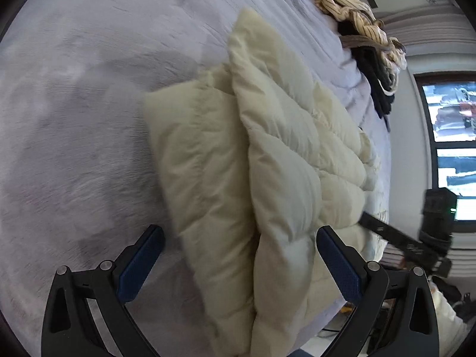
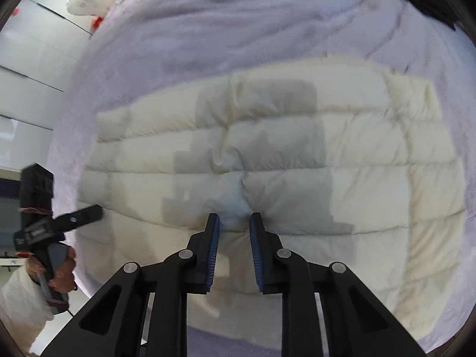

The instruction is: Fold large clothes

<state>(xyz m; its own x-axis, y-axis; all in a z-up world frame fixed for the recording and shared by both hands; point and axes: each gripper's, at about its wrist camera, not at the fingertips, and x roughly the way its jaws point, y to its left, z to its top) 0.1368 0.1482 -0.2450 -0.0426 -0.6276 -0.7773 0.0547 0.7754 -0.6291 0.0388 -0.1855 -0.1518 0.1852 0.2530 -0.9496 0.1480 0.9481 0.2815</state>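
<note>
From the left wrist camera, the left gripper (image 1: 239, 244) has its jaws spread wide with nothing clamped; a folded edge of the cream puffer jacket (image 1: 267, 154) runs up between the two blue pads (image 1: 139, 263) but neither pad is pressing on it as far as I can see. It's tilted down toward the bed, and the jacket stretches away ahead of it over the lavender bedspread (image 1: 89, 119). Way past the jacket, up ahead and to the right, there's a heap of striped and dark clothes (image 1: 366, 38), and off to the right you catch the right gripper (image 1: 386, 229) poking into the jacket's far side. Switching to the right wrist camera, the right gripper (image 2: 234, 221) is pointing steeply down with its jaws pulled in close, pinching a little puckered ridge of the puffer jacket (image 2: 297, 148) right at the fingertips (image 2: 213, 223). The jacket spreads out flat ahead and to both sides of it. Off to the left, a hand (image 2: 64, 270) holds the left gripper (image 2: 89, 212), its tip at the jacket's left edge.
</note>
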